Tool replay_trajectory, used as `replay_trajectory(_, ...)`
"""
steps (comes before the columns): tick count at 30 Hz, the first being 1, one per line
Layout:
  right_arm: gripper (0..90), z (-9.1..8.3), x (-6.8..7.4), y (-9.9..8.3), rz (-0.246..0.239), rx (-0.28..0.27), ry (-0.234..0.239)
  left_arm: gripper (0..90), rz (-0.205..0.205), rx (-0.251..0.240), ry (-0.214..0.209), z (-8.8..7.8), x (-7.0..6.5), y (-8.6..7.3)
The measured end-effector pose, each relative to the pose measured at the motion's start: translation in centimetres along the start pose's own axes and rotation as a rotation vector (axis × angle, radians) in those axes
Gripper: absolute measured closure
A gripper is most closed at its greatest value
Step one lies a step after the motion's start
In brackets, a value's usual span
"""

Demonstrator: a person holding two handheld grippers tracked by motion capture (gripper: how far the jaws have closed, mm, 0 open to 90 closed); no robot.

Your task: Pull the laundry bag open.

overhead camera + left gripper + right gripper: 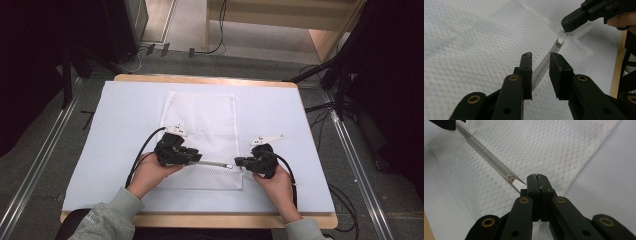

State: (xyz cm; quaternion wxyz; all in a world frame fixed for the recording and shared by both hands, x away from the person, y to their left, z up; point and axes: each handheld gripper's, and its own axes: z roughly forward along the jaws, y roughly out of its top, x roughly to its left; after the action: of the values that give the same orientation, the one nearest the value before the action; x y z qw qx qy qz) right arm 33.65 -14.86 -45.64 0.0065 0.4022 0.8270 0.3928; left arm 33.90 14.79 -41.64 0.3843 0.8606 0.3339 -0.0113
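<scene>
— White mesh bag (201, 135) lies on the pale sheet (125, 115) in the high view, its zipper edge toward the tabletop's near edge. Where are your grippers?

— My left gripper (197, 157) and right gripper (240, 161) sit at either end of the zipper strip (215, 163).

— And in the left gripper view?

— My left jaws stand apart around the strip (541, 68), not pressing it. The zipper slider (559, 42) sits near the right gripper (569, 25).

— In the right gripper view?

— My right gripper (539, 180) is clenched on the bag's corner, just beside the slider (510, 178).
</scene>
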Motion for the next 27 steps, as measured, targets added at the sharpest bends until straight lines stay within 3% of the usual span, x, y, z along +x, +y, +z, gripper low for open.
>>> replay_trajectory(5,90.0,0.2,0.1,0.0,0.005,0.003,-0.003,85.7,0.012,0.026,-0.021,1.1,-0.5,0.0)
replay_trajectory(10,90.0,0.6,0.2,0.1,0.002,0.008,-0.007,89.4,0.006,0.041,-0.033,2.6,-0.6,0.1)
replay_trajectory(19,90.0,1.8,0.4,0.1,0.002,0.042,-0.019,90.0,-0.005,0.102,-0.052,5.2,-0.3,-0.5)
replay_trajectory(27,90.0,2.4,0.6,0.1,-0.004,0.042,-0.027,90.0,0.019,0.121,-0.044,5.9,-0.2,-0.7)
